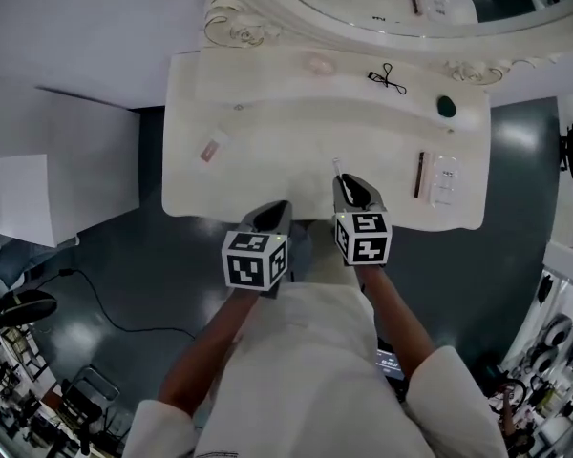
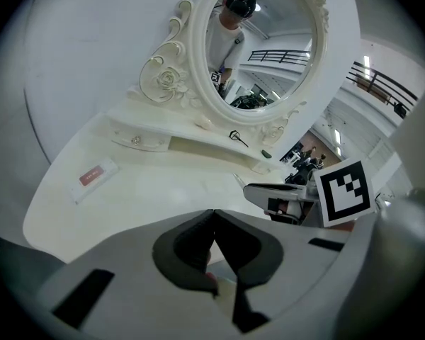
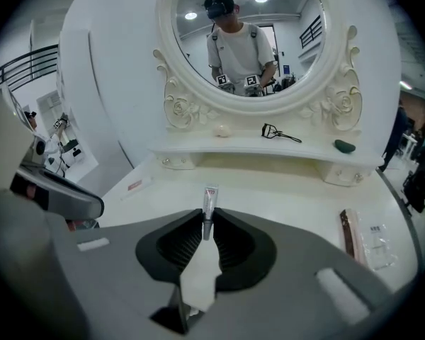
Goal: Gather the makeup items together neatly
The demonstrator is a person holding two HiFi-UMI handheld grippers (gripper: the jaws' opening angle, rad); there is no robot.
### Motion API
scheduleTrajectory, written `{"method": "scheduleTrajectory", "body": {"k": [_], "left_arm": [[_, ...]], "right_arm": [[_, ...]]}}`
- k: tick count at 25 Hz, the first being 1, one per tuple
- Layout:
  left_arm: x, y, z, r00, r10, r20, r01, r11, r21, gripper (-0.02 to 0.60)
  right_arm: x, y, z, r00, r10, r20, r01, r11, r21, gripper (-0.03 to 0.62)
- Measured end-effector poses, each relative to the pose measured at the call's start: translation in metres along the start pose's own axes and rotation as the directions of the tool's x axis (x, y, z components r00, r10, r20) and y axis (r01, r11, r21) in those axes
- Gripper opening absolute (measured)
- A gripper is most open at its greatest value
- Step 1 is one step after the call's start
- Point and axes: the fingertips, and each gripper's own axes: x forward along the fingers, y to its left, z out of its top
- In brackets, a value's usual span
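Fingers of the right gripper (image 3: 207, 227) are clenched on a slim white squeeze tube (image 3: 209, 202), pinched low on its body, at lower centre of the frame above the white worktop's (image 1: 267, 175) near edge; the left gripper (image 2: 212, 222) beside it has its fingers pressed together on nothing; the tube looks light, soft and slippery, best held mid-body with gentle pressure; farther off lie a flat packet with a pink label (image 1: 213, 148) at left, a brown strip (image 1: 421, 175) at right, a black eyelash curler (image 1: 387, 77) on the back shelf.
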Motion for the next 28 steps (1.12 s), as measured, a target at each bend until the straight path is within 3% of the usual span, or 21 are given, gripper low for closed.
{"method": "scheduleTrajectory", "body": {"k": [13,28], "left_arm": [[0.030,-0.056,0.002,0.997,-0.056,-0.052,0.060,0.995,0.084,0.009],[0.068,-0.099,0.005,0.991,-0.082,-0.109,0.096,0.987,0.131,0.009]], "right_arm": [[-0.032,-0.049,-0.014,0.996,-0.077,0.035,0.073,0.992,0.104,0.044],[-0.047,-0.109,-0.028,0.988,-0.150,0.029,0.144,0.977,0.158,0.046]]}}
